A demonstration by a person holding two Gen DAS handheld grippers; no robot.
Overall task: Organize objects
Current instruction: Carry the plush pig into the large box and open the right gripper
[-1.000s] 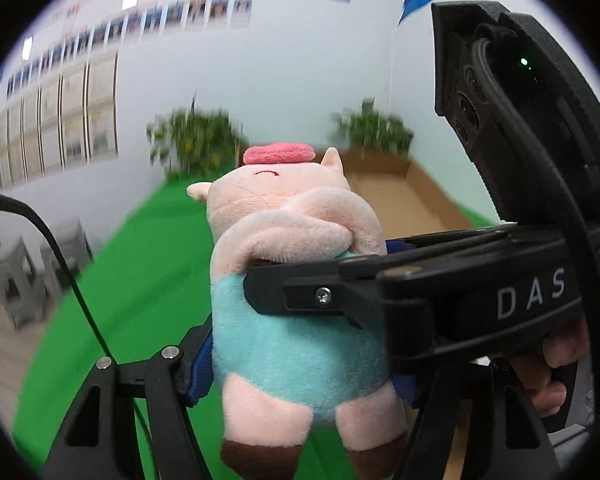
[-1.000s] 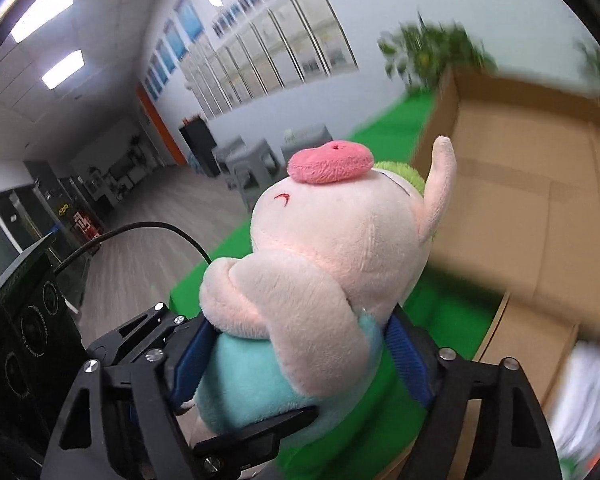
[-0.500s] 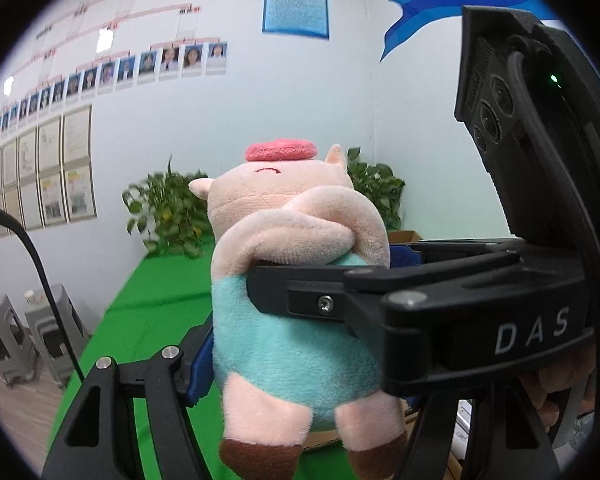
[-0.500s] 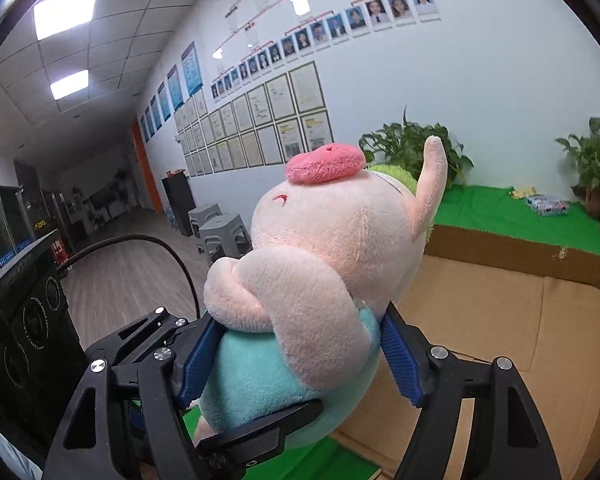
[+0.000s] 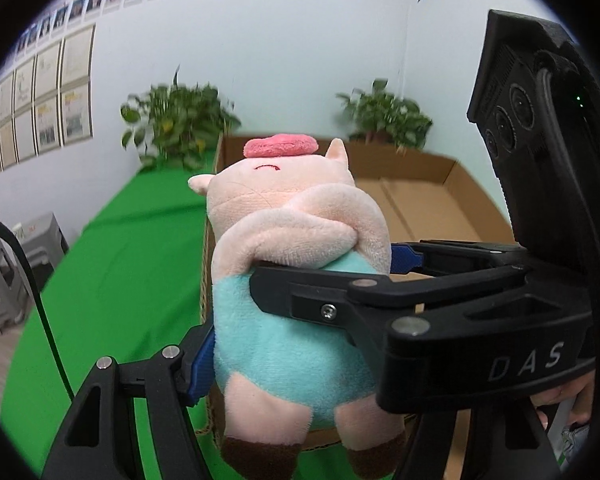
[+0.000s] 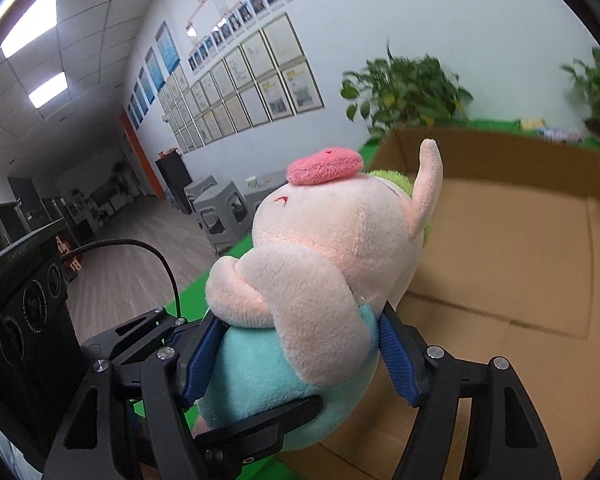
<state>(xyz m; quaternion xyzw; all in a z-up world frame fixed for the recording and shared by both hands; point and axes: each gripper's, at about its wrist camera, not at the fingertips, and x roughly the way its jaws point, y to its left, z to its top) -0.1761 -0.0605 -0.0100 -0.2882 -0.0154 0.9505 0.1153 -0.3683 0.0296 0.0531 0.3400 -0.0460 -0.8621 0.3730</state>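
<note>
Both the left gripper (image 5: 300,344) and right gripper (image 6: 296,360) are gripping the plush pig (image 5: 292,272) with closed fingers; only the left view is showing the cardboard box (image 5: 428,208) floor.

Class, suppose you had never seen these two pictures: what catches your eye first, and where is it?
A pink plush pig in a teal outfit fills the centre, clamped at its body by both the left gripper and the right gripper. Behind it an open cardboard box stands on a green table.

Bright, even light from ceiling panels (image 6: 46,90); far plants (image 5: 178,126) motion-blurred, strong fisheye bending, dark vignette at edges.
</note>
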